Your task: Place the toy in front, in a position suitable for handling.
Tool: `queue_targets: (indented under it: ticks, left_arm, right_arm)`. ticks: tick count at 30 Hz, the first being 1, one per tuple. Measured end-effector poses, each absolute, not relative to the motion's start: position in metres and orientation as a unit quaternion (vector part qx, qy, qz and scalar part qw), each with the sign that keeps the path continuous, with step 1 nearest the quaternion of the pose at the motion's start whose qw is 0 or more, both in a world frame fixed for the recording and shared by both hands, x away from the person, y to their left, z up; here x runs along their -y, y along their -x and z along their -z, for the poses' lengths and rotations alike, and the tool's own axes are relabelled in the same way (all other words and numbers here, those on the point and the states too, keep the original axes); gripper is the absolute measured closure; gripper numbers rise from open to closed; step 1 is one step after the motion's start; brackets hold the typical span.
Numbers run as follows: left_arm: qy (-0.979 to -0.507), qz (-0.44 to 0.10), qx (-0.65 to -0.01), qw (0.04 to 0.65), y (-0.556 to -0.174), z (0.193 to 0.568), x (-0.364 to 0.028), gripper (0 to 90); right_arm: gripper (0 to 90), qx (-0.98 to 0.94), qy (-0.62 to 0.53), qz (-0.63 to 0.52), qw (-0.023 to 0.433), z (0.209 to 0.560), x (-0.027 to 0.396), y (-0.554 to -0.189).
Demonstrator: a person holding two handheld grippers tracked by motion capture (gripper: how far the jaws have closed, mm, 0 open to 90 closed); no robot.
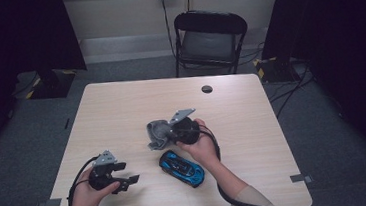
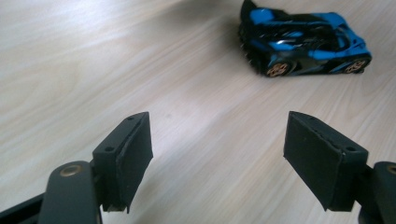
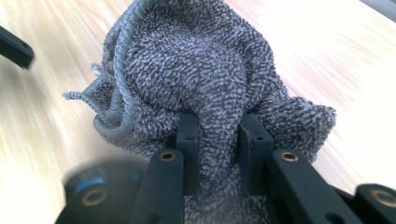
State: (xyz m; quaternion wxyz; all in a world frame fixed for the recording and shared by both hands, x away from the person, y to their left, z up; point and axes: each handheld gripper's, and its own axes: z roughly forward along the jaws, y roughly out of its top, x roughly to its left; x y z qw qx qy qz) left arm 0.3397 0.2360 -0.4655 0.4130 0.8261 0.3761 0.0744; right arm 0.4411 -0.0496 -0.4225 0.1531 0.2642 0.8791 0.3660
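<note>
Right hand-held gripper [image 3: 218,140] pinching grey cloth [image 3: 205,70], lifted off counter [image 1: 121,103] just beside blue toy car [image 1: 181,168]. Left hand-held gripper [image 2: 217,154] spread, empty, facing car. Pickup done; wiping seemingly not started.

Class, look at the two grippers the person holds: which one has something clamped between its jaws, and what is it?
The right gripper: its jaws pinch a fold of the grey towel. The left gripper stands open over bare table, with nothing between its jaws.

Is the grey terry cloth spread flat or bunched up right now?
Bunched: the grey terry cloth hangs crumpled in a wad, pinched in the right gripper.
</note>
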Motion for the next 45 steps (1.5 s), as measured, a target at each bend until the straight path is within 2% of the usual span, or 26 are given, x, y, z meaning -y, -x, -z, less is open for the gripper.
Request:
queue_targets:
  ticks: [12,22,31,39,42,45]
  left_arm:
    - [-0.843,-0.06,-0.326,0.424,-0.347,0.46,-0.178,22.9]
    - [-0.853,-0.048,-0.294,0.429,-0.349,0.46,-0.137,23.0]
    - [-0.858,-0.052,-0.283,0.426,-0.354,0.469,-0.112,23.4]
    - [-0.862,-0.061,-0.277,0.42,-0.355,0.47,-0.11,22.8]
    - [-0.861,-0.065,-0.278,0.421,-0.355,0.471,-0.111,23.2]
    - [-0.868,-0.091,-0.273,0.405,-0.355,0.472,-0.111,23.2]
  right_arm:
    - [74.0,-0.866,-0.307,-0.36,0.161,0.43,0.115,-0.431]
    - [73.8,-0.865,-0.319,-0.354,0.157,0.442,0.134,-0.422]
    - [73.5,-0.862,-0.325,-0.353,0.163,0.45,0.135,-0.417]
    - [73.1,-0.868,-0.314,-0.344,0.174,0.459,0.107,-0.419]
    - [73.1,-0.881,-0.296,-0.332,0.163,0.467,0.094,-0.42]
    - [73.1,-0.889,-0.279,-0.33,0.151,0.472,0.089,-0.417]
